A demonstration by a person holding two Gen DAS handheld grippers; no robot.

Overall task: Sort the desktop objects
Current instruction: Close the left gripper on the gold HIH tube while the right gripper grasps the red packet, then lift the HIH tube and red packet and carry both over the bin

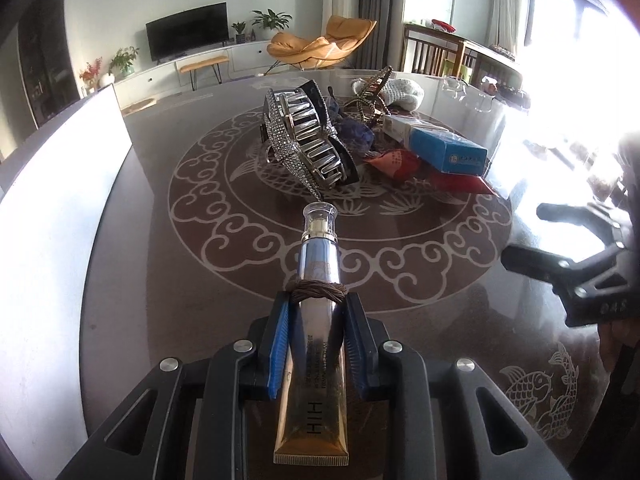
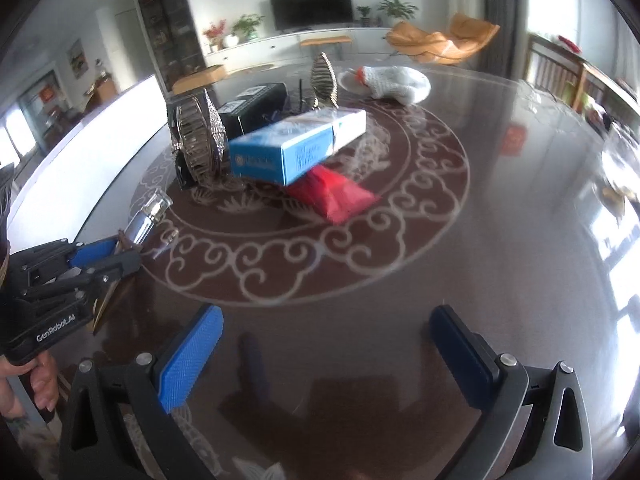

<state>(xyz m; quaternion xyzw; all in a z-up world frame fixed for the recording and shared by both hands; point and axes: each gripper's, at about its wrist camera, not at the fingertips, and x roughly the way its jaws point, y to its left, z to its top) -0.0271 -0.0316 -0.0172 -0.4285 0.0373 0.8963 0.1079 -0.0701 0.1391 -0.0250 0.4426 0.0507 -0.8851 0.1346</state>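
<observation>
My left gripper [image 1: 316, 300] is shut on a silver and gold cosmetic tube [image 1: 318, 280] with a clear cap; a brown hair tie [image 1: 317, 293] is looped round the tube at the fingertips. In the right wrist view the same left gripper [image 2: 116, 252] holds the tube [image 2: 146, 216] at the lower left. My right gripper [image 2: 326, 334] stands open over bare tabletop, nothing between its blue pads. In the middle of the table lie a rhinestone hair claw [image 1: 308, 140], a blue and white box [image 2: 298, 144], a red packet [image 2: 334, 194] and a bronze claw clip [image 1: 370, 96].
A white panel [image 1: 60, 184] stands along the table's left edge. A white knitted cloth [image 2: 394, 80] lies at the far side, with a black box [image 2: 256, 108] behind the pile. The dark round glass table [image 1: 400, 264] has a scroll pattern. A person's fingers [image 2: 38, 384] grip the left handle.
</observation>
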